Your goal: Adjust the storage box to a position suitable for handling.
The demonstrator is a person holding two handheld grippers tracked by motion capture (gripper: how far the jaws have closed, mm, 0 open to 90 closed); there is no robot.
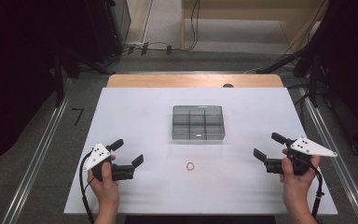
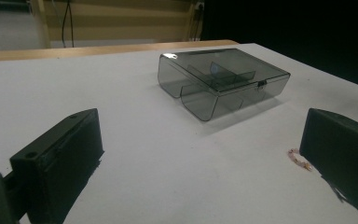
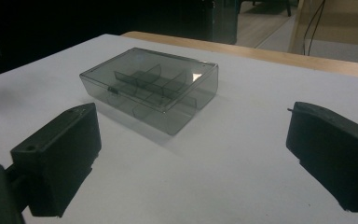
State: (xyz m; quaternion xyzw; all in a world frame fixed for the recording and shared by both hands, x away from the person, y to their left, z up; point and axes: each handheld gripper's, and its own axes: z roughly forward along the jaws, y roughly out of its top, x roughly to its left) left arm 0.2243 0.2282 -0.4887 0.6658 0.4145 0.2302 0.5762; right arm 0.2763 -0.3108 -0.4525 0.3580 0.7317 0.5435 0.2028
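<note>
A smoky grey, see-through plastic box with inner dividers and a shut lid (image 1: pixel 198 122) sits on the white table (image 1: pixel 135 112) at about the middle, a little toward the far side, its small latch facing the near edge. Near of the box, and clearly apart from it, a small pinkish ring-shaped bracelet of thin links (image 1: pixel 190 166) lies flat on the white surface, roughly midway between the two hands. The left gripper (image 1: pixel 129 152) is held at the near left of the table, its two black jaws spread wide and holding nothing; a white three-cornered plate sits on top of it and a black cable trails toward the near edge. In the left gripper view the bracelet (image 2: pixel 299 158) lies just beside the right-hand jaw, partly hidden behind it, while the box (image 2: pixel 223 81) stands farther off beyond the gap between the jaws. The right gripper (image 1: pixel 269 145) is held at the near right of the table, its jaws likewise spread wide and empty, pointing toward the middle. In the right gripper view the box (image 3: pixel 151 86) shows beyond the jaws, its dividers visible through the lid. A bare strip of light wood (image 1: pixel 193 80) runs along the far edge of the table.
</note>
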